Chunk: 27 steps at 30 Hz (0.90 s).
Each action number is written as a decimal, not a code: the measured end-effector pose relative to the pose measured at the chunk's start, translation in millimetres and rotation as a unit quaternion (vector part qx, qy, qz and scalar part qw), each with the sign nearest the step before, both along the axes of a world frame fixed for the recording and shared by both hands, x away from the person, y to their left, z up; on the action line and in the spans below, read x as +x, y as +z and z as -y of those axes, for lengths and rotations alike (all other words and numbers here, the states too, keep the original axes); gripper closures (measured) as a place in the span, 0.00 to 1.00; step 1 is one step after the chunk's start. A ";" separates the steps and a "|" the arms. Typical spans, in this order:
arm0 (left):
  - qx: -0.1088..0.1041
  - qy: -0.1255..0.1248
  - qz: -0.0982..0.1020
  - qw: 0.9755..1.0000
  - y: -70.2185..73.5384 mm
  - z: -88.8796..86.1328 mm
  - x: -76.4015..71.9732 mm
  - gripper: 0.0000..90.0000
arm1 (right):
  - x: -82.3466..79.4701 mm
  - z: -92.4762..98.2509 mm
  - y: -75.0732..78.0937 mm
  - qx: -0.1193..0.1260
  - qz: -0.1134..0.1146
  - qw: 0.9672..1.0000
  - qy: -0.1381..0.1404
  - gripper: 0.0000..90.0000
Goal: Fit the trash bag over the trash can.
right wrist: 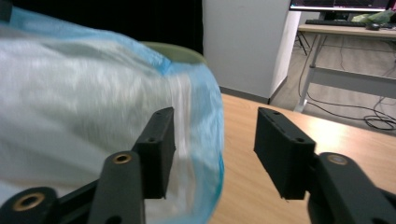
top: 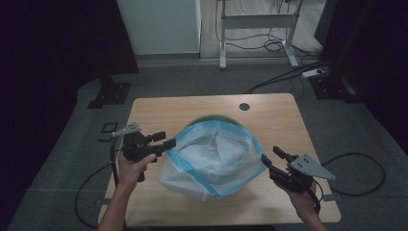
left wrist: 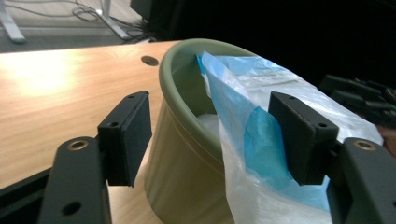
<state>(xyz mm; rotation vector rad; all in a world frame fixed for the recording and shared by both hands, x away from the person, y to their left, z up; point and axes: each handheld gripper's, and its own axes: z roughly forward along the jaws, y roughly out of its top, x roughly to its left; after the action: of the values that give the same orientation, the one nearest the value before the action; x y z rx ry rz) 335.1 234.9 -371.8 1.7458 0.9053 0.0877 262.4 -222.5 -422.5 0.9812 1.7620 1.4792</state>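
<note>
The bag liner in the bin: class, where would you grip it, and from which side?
Probably the blue hem of the bag, where it hangs outside the bin. Come in level from the bin's side, one jaw on each face of the hem: there it is a thin, loose, folded edge, unlike the bulging middle.

Thin glossy plastic bag (top: 211, 159), matt green bin (left wrist: 187, 154), wooden table (top: 192, 108)

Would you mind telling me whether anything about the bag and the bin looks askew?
Yes: the blue-edged bag hooks only the far rim of the green bin; its near side sags outside onto the table instead of lining it.
</note>
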 end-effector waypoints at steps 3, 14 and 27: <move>0.011 -0.013 -0.008 1.000 -1.6 2.6 -0.9 0.36 | 11.6 -6.6 9.0 0.014 -0.012 1.000 0.014 0.44; 0.042 -0.058 -0.008 0.997 -12.7 10.0 -2.8 0.90 | 44.4 -28.6 11.1 0.054 -0.094 0.993 0.051 0.39; 0.028 -0.017 0.068 0.997 -4.7 4.6 -14.4 1.00 | 37.5 -26.2 15.6 0.075 -0.103 0.988 0.089 0.95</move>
<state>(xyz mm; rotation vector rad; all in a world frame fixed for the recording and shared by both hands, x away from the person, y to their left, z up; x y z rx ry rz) 320.6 230.3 -376.5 1.7823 0.7809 0.2092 299.9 -196.3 -406.9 1.1116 1.9487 1.6946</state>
